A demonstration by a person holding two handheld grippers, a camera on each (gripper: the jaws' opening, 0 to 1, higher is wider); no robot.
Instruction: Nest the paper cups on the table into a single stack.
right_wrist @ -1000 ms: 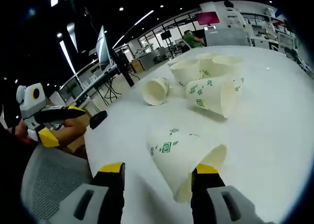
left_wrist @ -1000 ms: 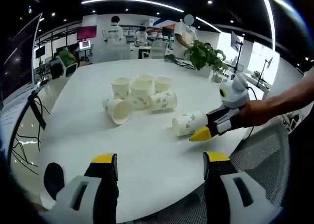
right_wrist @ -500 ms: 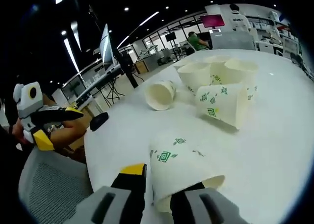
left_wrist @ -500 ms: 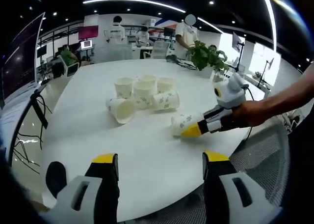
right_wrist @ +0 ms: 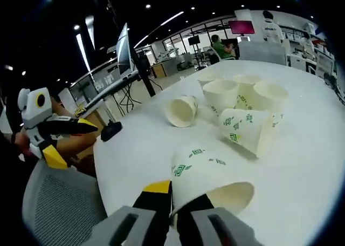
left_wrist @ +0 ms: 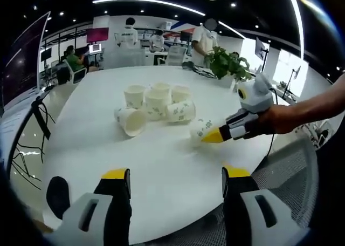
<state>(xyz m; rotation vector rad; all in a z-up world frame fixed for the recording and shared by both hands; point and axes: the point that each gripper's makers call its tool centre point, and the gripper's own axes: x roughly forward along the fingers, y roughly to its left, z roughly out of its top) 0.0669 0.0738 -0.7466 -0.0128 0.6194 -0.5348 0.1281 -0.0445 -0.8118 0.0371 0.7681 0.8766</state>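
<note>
paper cups (left_wrist: 154, 106): six | right claw (right_wrist: 173, 200) grasping one cup (right_wrist: 207, 177) | left claw (left_wrist: 175, 178) released

Open office: ceiling light strips (left_wrist: 145, 1), desks, potted plant (left_wrist: 227, 63).

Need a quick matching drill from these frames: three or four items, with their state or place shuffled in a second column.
Items:
1. right gripper
2. left gripper
3. white paper cup lying apart from the group, mouth open
4. green potted plant

States:
A. jaws open, nothing between them
B. at the far edge of the white table
C. shut on a printed paper cup
D. on its side, left of the cluster

Pairs: 1-C, 2-A, 3-D, 4-B
</note>
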